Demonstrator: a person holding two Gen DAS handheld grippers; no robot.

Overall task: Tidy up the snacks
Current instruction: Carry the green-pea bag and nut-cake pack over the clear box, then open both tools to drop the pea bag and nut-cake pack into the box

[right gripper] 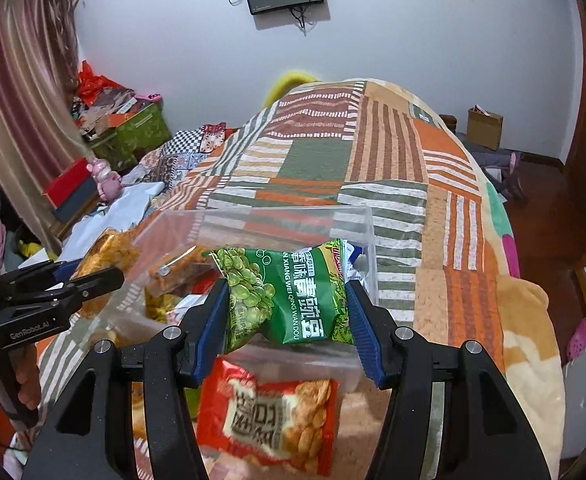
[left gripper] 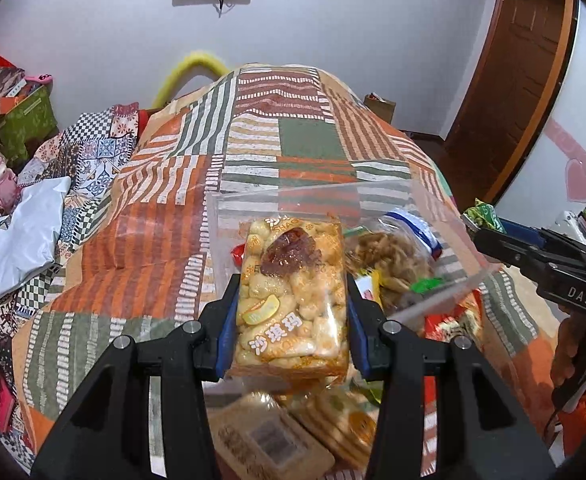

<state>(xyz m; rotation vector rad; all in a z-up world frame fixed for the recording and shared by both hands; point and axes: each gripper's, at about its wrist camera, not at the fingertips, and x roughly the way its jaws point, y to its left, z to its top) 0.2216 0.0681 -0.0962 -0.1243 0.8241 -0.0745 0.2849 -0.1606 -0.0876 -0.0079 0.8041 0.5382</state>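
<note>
My left gripper (left gripper: pixel 291 320) is shut on a clear pack of yellow puffed-rice cake (left gripper: pixel 293 296), held above the near edge of a clear plastic box (left gripper: pixel 445 216) on the bed. My right gripper (right gripper: pixel 289 312) is shut on a green pack of peas (right gripper: pixel 293 296), held over the same box (right gripper: pixel 367 232). The box holds several snack packs, among them a bag of brown crisps (left gripper: pixel 393 256). The right gripper also shows at the right edge of the left wrist view (left gripper: pixel 533 256). The left gripper shows at the left of the right wrist view (right gripper: pixel 65 284).
The box sits on a patchwork quilt (left gripper: pixel 277 140) in orange, green and white. Loose packs lie in front of the box: a red pack of peanuts (right gripper: pixel 269 412), biscuit packs (left gripper: pixel 333 420). Clutter, a green storage box (right gripper: pixel 141 132) and a curtain stand left. A cardboard box (right gripper: pixel 485 126) is at the far wall.
</note>
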